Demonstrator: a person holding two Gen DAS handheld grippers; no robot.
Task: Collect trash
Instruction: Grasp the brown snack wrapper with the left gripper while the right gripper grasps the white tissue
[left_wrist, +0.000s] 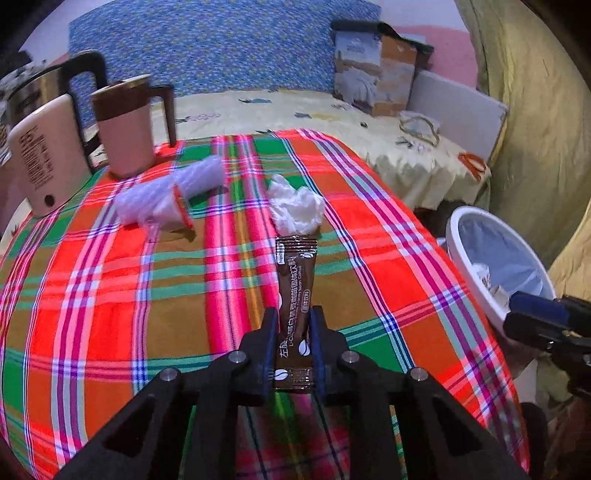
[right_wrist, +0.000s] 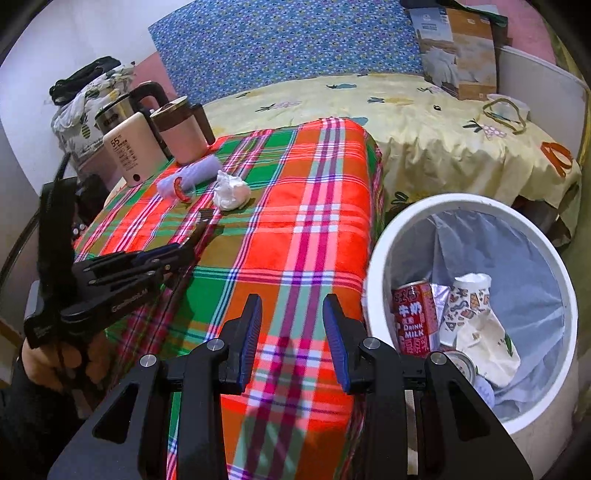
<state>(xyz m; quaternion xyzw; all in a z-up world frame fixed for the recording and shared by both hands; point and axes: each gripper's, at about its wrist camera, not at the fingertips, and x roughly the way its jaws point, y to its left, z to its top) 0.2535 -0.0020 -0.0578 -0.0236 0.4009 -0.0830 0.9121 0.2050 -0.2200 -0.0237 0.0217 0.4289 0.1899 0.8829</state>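
My left gripper (left_wrist: 294, 314) is shut on a brown coffee stick sachet (left_wrist: 295, 280) and holds it over the plaid tablecloth (left_wrist: 110, 280). A crumpled white tissue (left_wrist: 295, 206) lies just beyond it; it also shows in the right wrist view (right_wrist: 231, 194). A clear plastic wrapper with a red-rimmed cup (left_wrist: 173, 192) lies to the left. My right gripper (right_wrist: 291, 321) is open and empty above the table's right edge, next to the white trash bin (right_wrist: 376, 258). The left gripper (right_wrist: 192, 240) shows at the left of the right wrist view.
A cream kettle (left_wrist: 40, 158) and a pink mug (left_wrist: 129, 133) stand at the table's far left. The bin (left_wrist: 465, 254) holds a red milk can (right_wrist: 413, 317), paper cups and wrappers. A bed with a yellow sheet (right_wrist: 406, 122) and a box (right_wrist: 461, 51) lies behind.
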